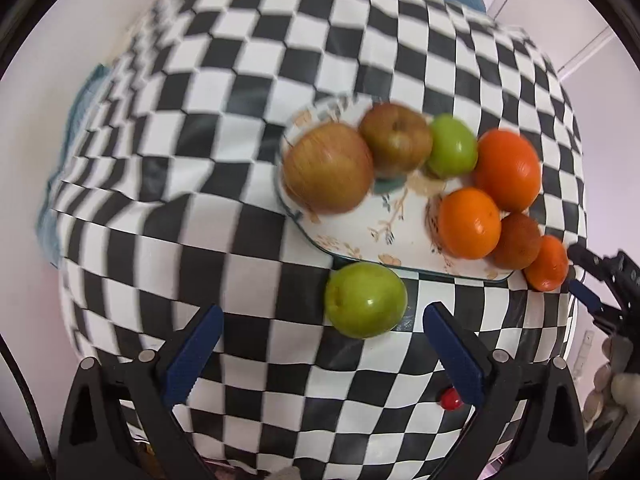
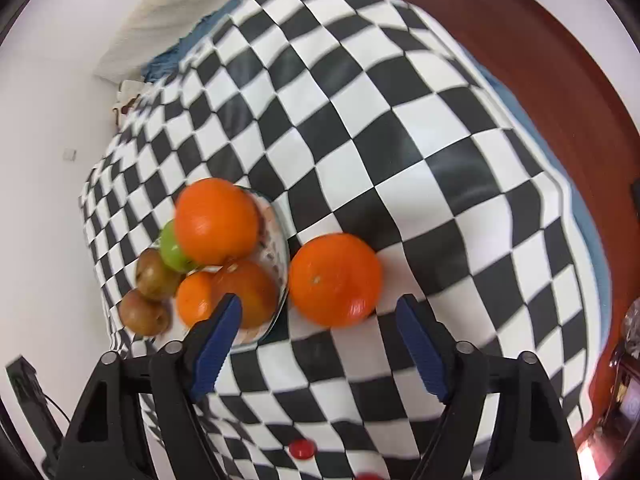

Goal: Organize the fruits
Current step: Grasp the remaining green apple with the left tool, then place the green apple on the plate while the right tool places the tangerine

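Note:
A floral white plate [image 1: 384,220] sits on the checkered tablecloth and holds two brownish apples [image 1: 328,168], a green apple [image 1: 452,146], oranges [image 1: 508,170] and a dark reddish fruit [image 1: 516,242]. A loose green apple [image 1: 365,300] lies on the cloth just off the plate's near rim, ahead of my open, empty left gripper [image 1: 320,314]. In the right wrist view a loose orange [image 2: 335,280] lies on the cloth right of the plate [image 2: 276,240]. My right gripper [image 2: 320,306] is open and empty, its fingers either side of that orange's near edge.
The checkered cloth [image 1: 200,160] covers the whole table and drops off at its edges. A small red object [image 1: 451,399] lies near the front edge. My right gripper's tip [image 1: 600,280] shows at the right edge of the left wrist view. A dark red floor [image 2: 540,60] lies beyond the table.

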`<state>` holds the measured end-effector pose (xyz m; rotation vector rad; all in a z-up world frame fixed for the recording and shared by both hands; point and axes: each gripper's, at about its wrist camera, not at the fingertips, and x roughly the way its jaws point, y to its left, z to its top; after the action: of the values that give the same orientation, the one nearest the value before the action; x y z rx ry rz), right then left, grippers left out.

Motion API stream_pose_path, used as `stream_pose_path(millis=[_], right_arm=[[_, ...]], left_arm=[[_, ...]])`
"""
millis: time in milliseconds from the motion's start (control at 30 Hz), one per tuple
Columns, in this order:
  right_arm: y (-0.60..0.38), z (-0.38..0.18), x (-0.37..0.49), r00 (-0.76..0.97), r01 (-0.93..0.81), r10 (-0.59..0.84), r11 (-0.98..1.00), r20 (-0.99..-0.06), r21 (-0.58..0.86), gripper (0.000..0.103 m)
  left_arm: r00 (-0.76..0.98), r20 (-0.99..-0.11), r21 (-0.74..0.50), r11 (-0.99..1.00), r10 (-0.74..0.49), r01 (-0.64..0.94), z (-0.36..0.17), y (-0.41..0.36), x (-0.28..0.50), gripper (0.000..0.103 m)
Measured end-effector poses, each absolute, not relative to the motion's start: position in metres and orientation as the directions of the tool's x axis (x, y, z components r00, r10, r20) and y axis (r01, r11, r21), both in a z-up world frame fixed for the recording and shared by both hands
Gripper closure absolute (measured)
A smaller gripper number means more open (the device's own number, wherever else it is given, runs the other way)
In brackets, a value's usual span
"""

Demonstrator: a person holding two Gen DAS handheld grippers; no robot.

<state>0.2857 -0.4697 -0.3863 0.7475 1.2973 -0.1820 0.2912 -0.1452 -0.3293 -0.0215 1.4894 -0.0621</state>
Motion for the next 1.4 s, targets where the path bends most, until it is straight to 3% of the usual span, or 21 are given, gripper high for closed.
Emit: stream_pose_path(millis=[200,267,333,367,400,800,1067,1400], right_arm=[[-0.467,-0.414,0.303,0.237,0.517,0.284,0.773,-0.929,0.368,0.028],[-0.465,-0.415,0.304,0.226,0.502,0.265,0.793,-0.937,0.345,0.037],[-0.468,-0.417,0.303,0.237,0.498,0.283,0.786,-0.93,0.366,0.037],[-0.47,-0.417,0.302,0.24,0.498,0.291,0.782,-0.926,0.374,0.038],[-0.47,-0.416,0.302,0.239,0.496,0.295,0.782,-0.925,0.377,0.038],[-0.435,-0.378,0.245,0.168,0.341,0.344,0.859,-0.924,0.382,0.038],[-0.405,-0.407,0.219,0.094,0.305,0.304,0.898,-0.948,0.318,0.036],[-0.4,-0.412,0.221,0.118,0.308,0.297,0.896,-0.948,0.319,0.036]], left_arm=[[0.013,-0.995,-0.095,0.995,-0.095,0.024,-0.363,-0.158,0.297,0.001],[0.008,-0.993,-0.114,0.993,-0.114,0.027,-0.371,-0.161,0.3,0.001],[0.021,-0.992,-0.12,0.992,-0.121,0.034,-0.375,-0.162,0.301,0.017],[0.025,-0.993,-0.114,0.993,-0.115,0.038,-0.376,-0.162,0.301,0.038],[0.024,-0.991,-0.131,0.99,-0.132,0.043,-0.377,-0.162,0.3,0.046],[0.018,-0.993,-0.115,0.981,-0.119,0.153,-0.36,-0.174,0.248,0.046],[-0.001,-0.995,-0.097,0.985,-0.098,0.143,-0.39,-0.183,0.226,0.046],[0.031,-0.99,-0.133,0.982,-0.138,0.131,-0.36,-0.157,0.24,0.046]])
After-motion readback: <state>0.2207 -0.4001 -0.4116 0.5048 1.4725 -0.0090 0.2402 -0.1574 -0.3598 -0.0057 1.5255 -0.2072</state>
